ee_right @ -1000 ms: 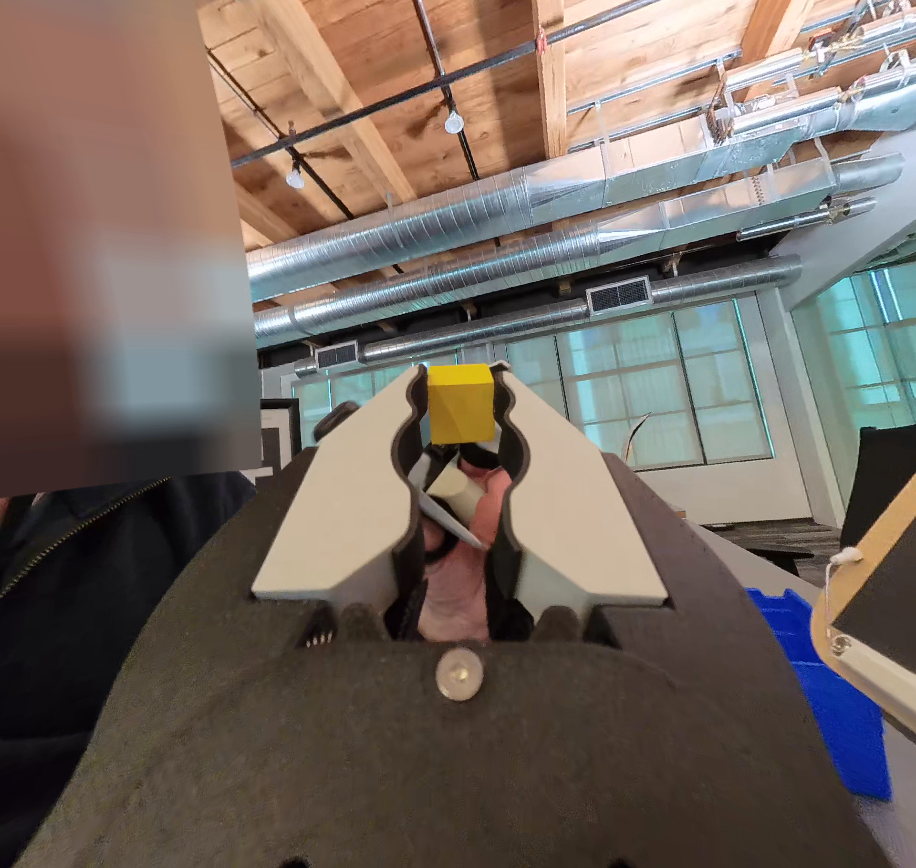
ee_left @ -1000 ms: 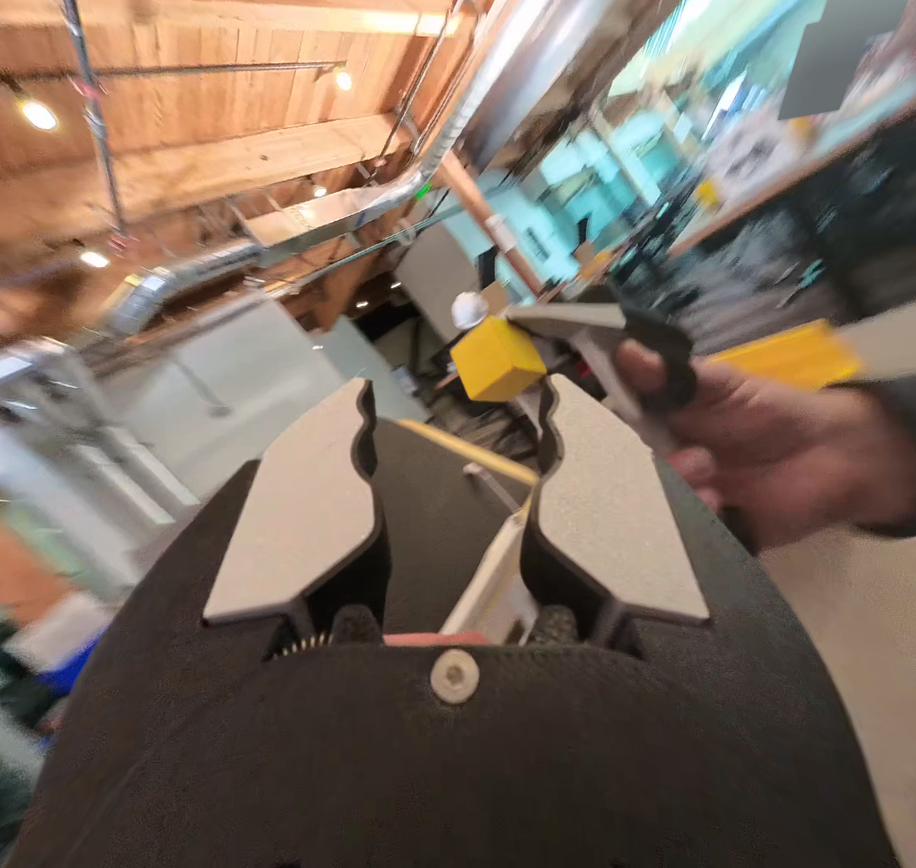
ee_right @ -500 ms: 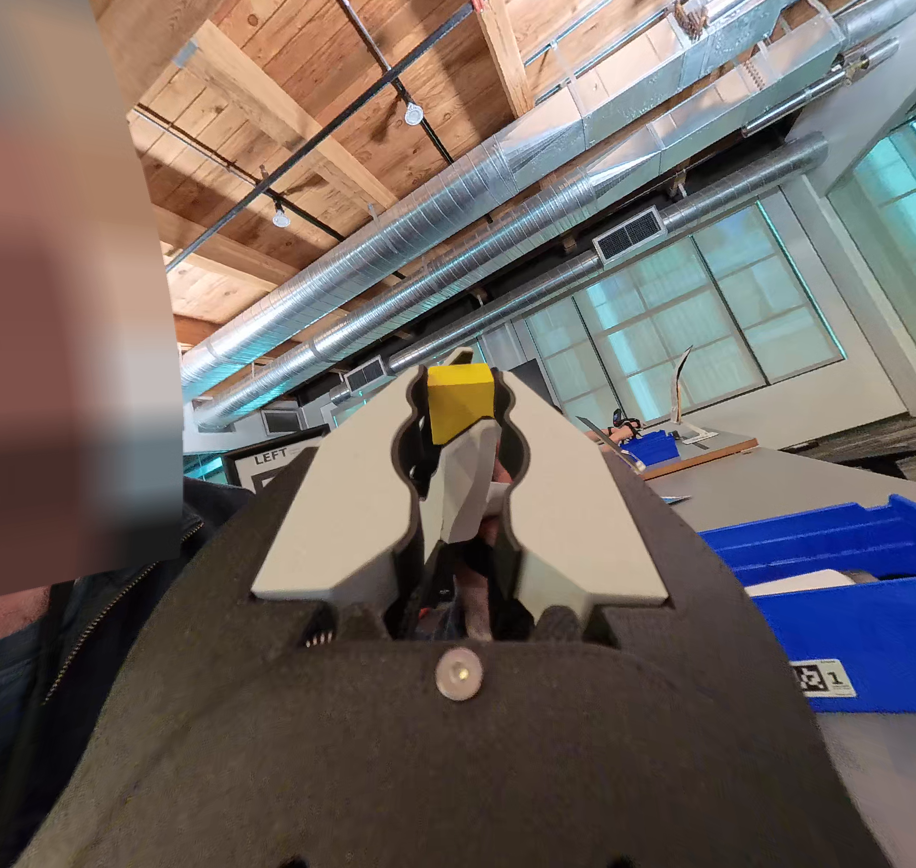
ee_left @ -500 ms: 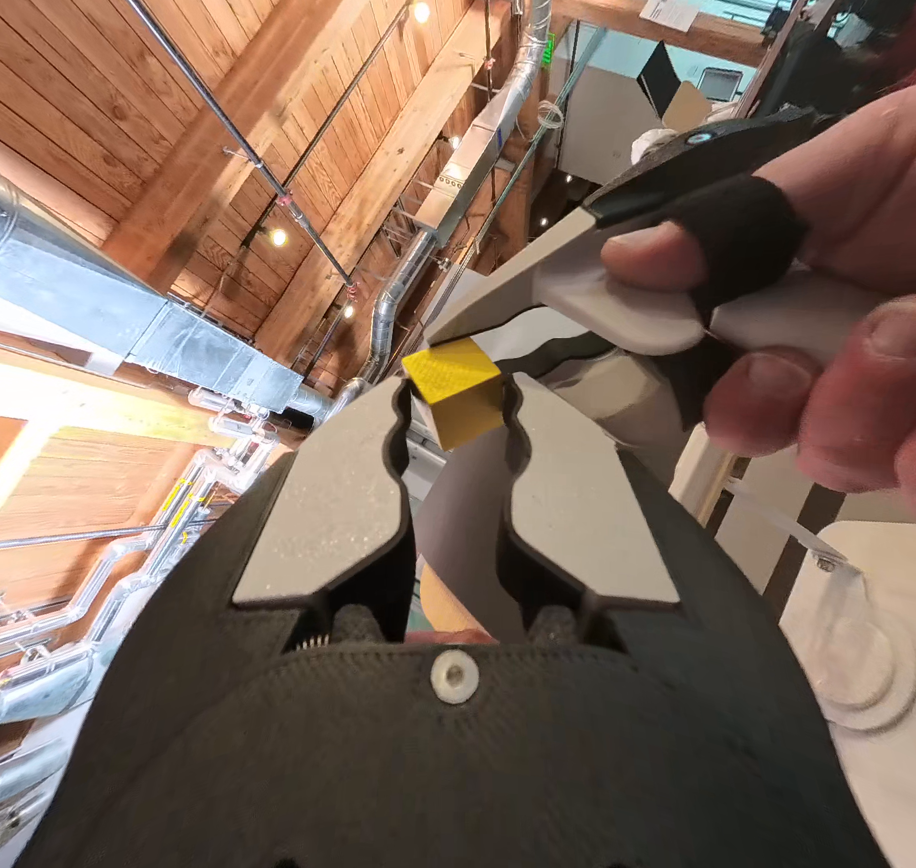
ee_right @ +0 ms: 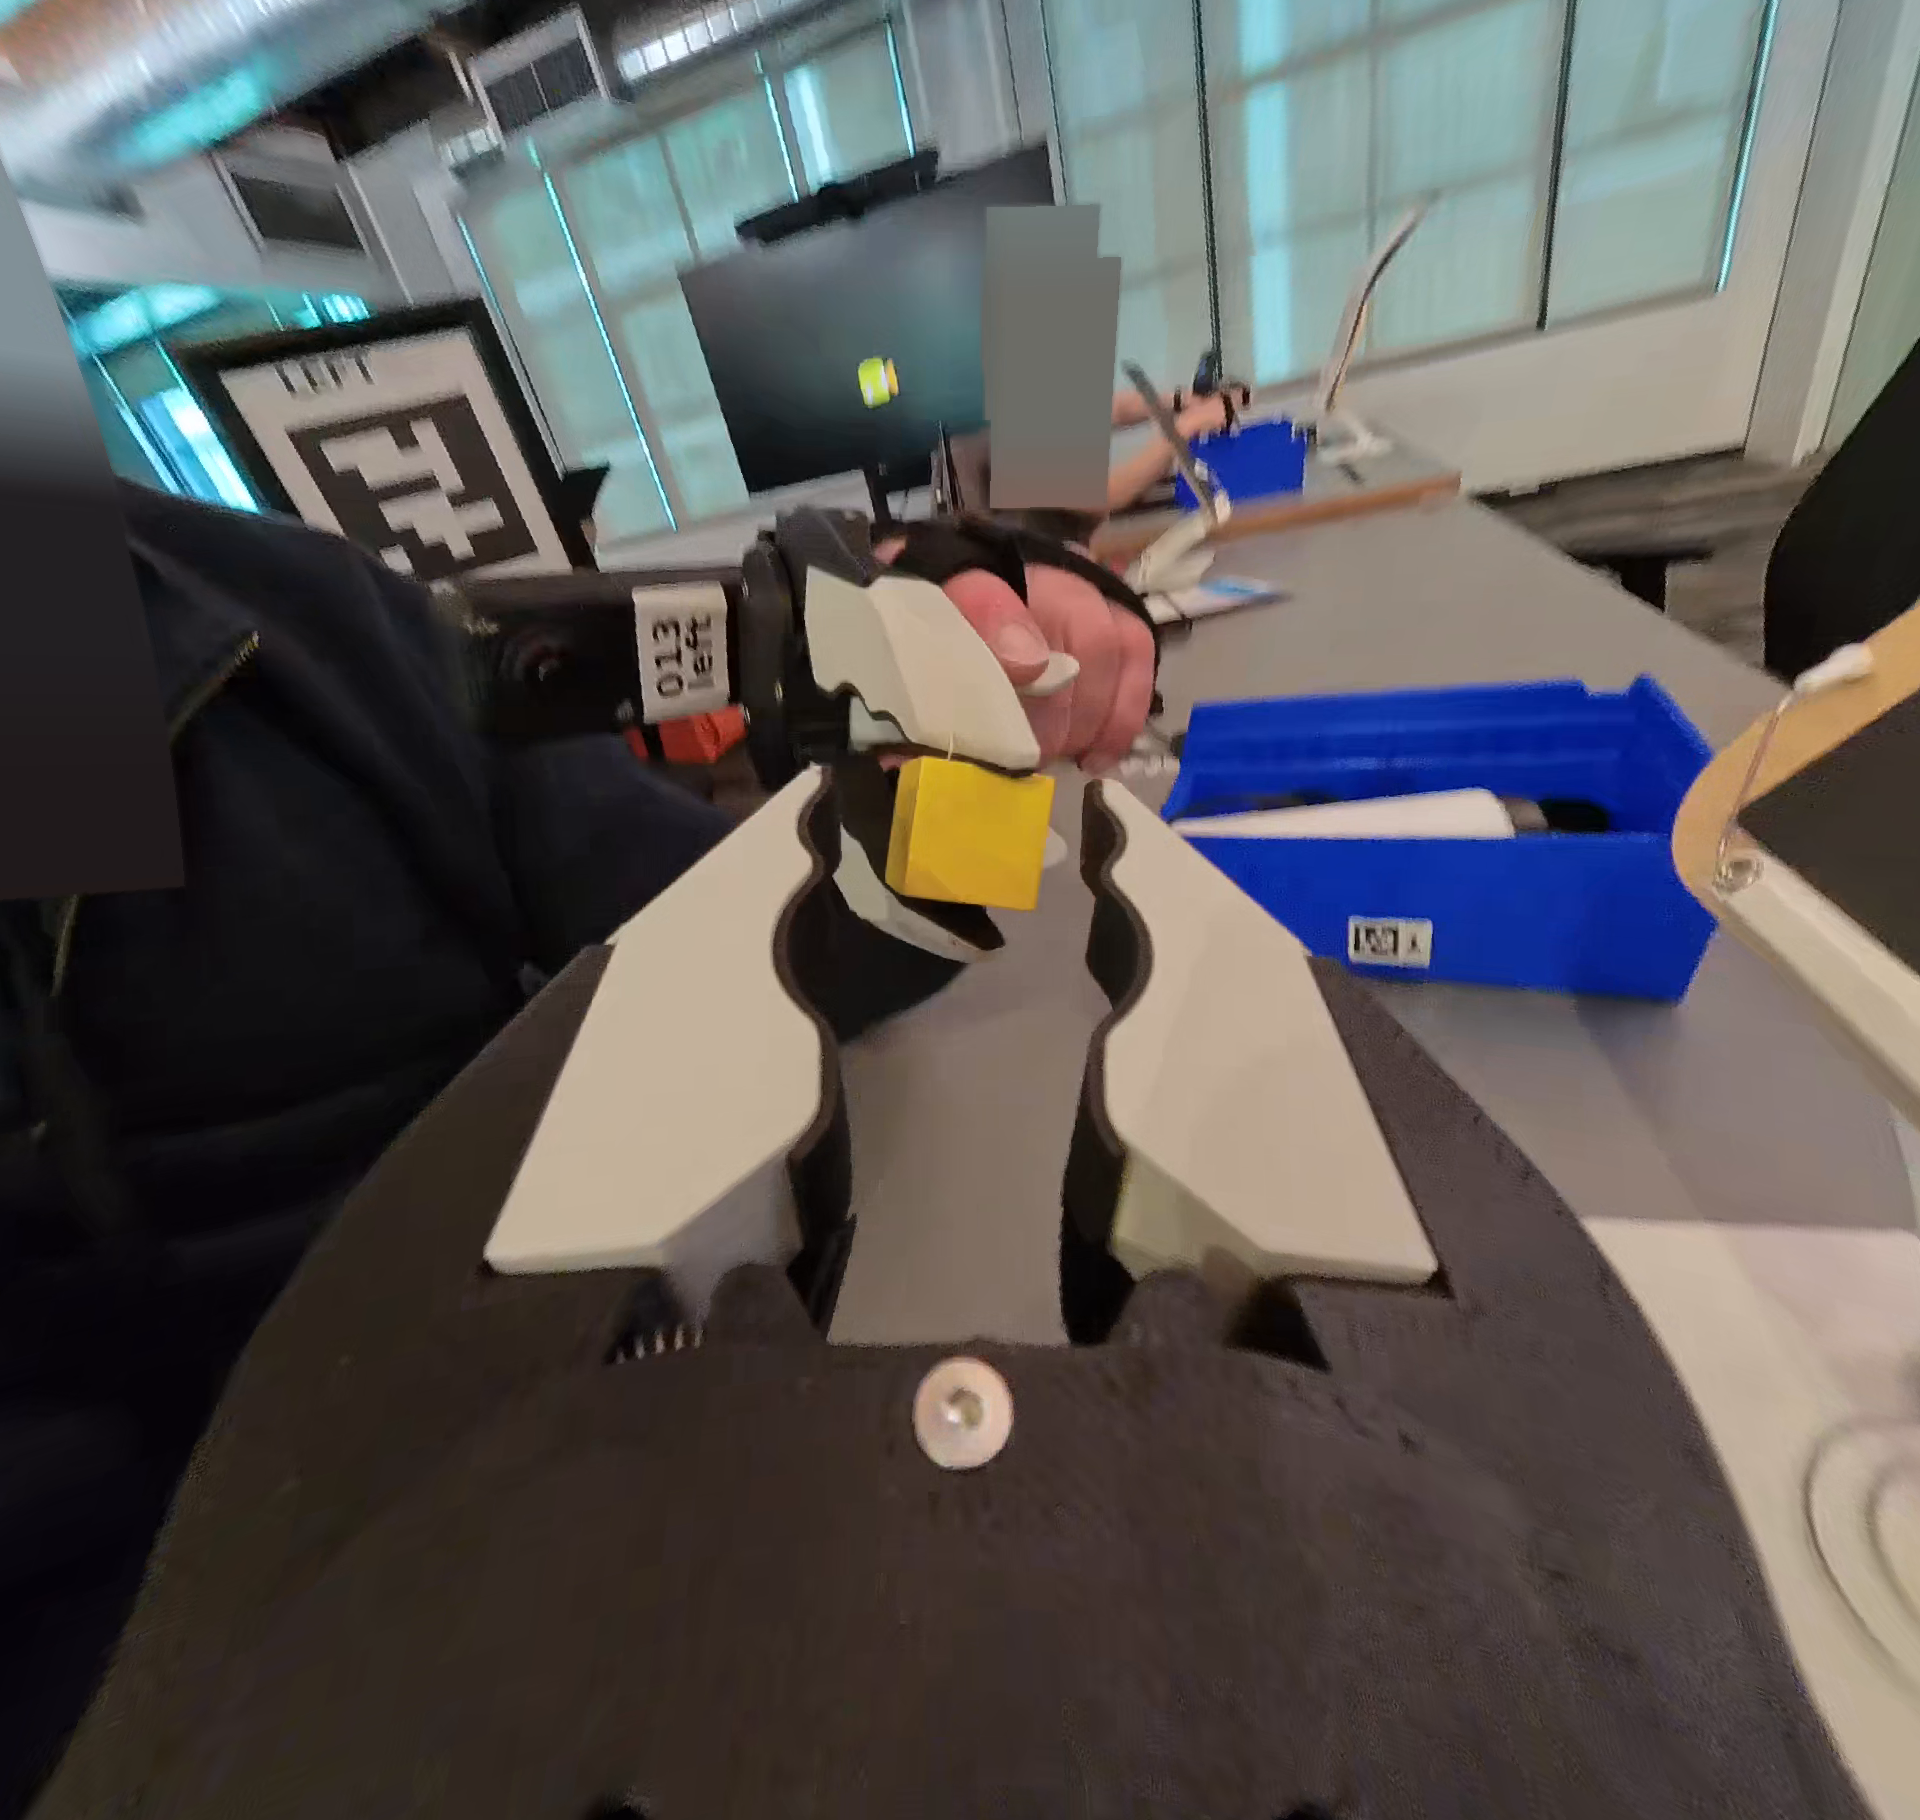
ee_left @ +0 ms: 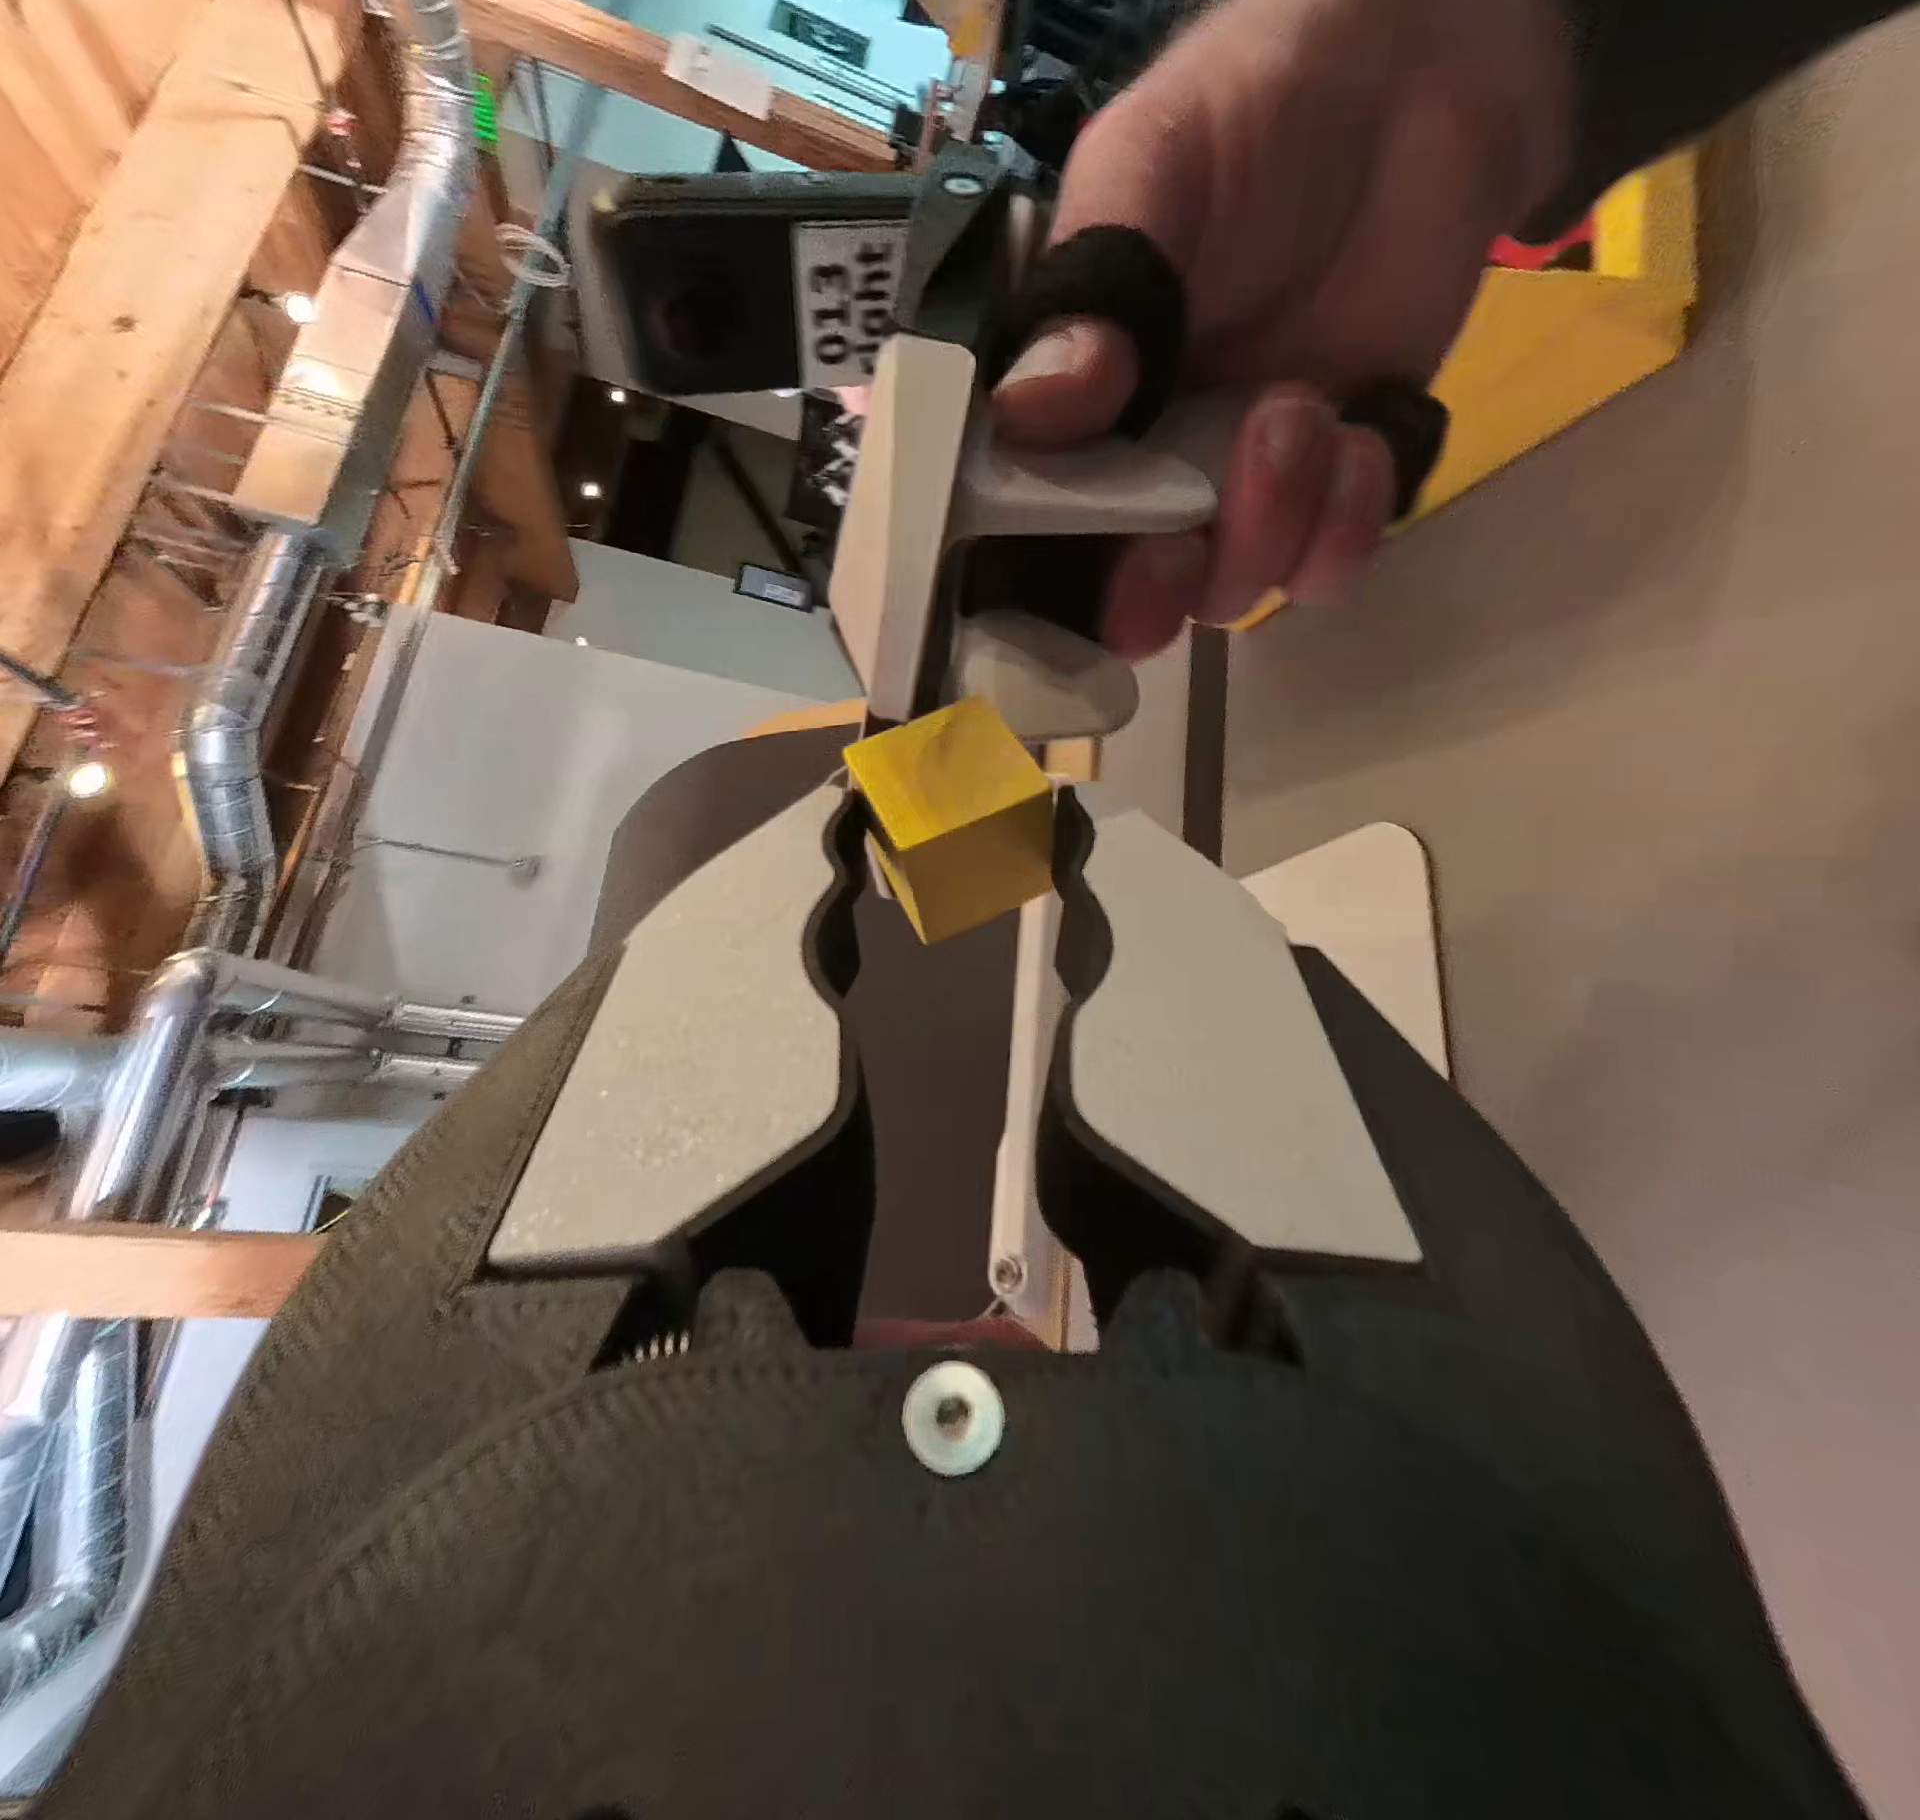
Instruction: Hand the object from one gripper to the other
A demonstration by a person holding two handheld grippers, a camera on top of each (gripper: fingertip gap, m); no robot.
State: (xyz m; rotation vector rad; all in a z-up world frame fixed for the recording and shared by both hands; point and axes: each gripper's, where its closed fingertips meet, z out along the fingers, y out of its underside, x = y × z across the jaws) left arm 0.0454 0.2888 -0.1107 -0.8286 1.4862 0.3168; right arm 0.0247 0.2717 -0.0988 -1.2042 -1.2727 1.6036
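2 grippers: left gripper (ee_left: 953, 840) fingers clamp the yellow cube (ee_left: 948, 827); right gripper (ee_right: 951, 840) fingers apart, seemingly clear, both labelled.

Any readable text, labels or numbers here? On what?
Not transcribing writing; locations only.
White sticker on left gripper: legible.
White label on right gripper: legible.
Marker board: heading blurred.
Blue bin tag: too small.
Wall sign: blurred.
Yellow cube: none.

Bright daylight from windows (ee_right: 1351, 160); backgrounds motion-blurred, wide-angle edges bent, foreground sharp
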